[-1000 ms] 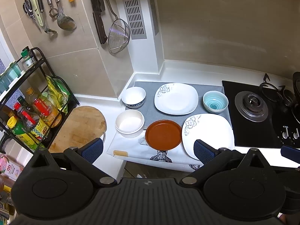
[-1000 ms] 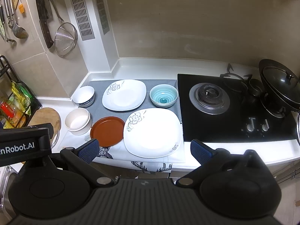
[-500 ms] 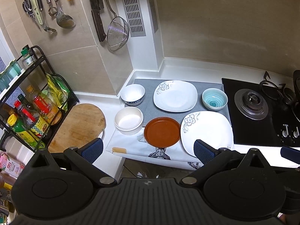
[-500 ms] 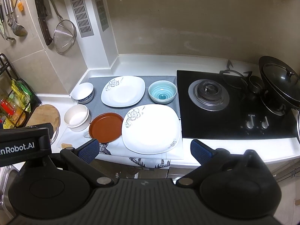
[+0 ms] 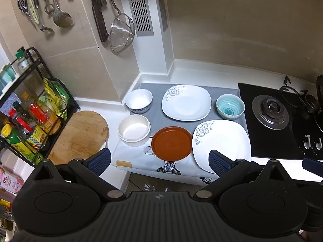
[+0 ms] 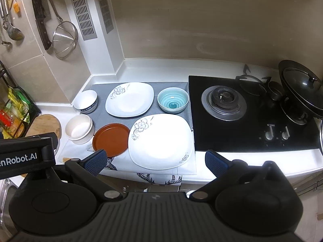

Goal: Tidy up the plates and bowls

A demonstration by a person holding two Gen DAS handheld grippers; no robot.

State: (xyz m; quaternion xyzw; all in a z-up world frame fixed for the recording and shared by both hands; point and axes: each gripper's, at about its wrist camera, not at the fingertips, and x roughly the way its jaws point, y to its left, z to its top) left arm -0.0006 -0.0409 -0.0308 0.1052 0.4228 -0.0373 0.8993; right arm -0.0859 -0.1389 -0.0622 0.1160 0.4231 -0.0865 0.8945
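On a grey mat (image 5: 157,119) lie a small white floral plate (image 5: 186,102) (image 6: 130,99), a large white floral plate (image 5: 222,143) (image 6: 161,141), a brown round plate (image 5: 171,143) (image 6: 111,139), a teal bowl (image 5: 230,106) (image 6: 172,102), a white bowl with blue trim (image 5: 138,101) (image 6: 85,101) and cream stacked bowls (image 5: 134,130) (image 6: 79,129). My left gripper (image 5: 159,159) is open and empty, above the counter's front edge. My right gripper (image 6: 155,159) is open and empty, near the large plate's front.
A black gas hob (image 6: 252,113) with a lidded wok (image 6: 300,88) is on the right. A round wooden board (image 5: 80,135) and a rack of bottles (image 5: 30,125) are on the left. Utensils, a knife and a strainer (image 5: 122,34) hang on the wall.
Both views have drifted slightly back and up from the counter. The dishes have not moved and both grippers stay open.
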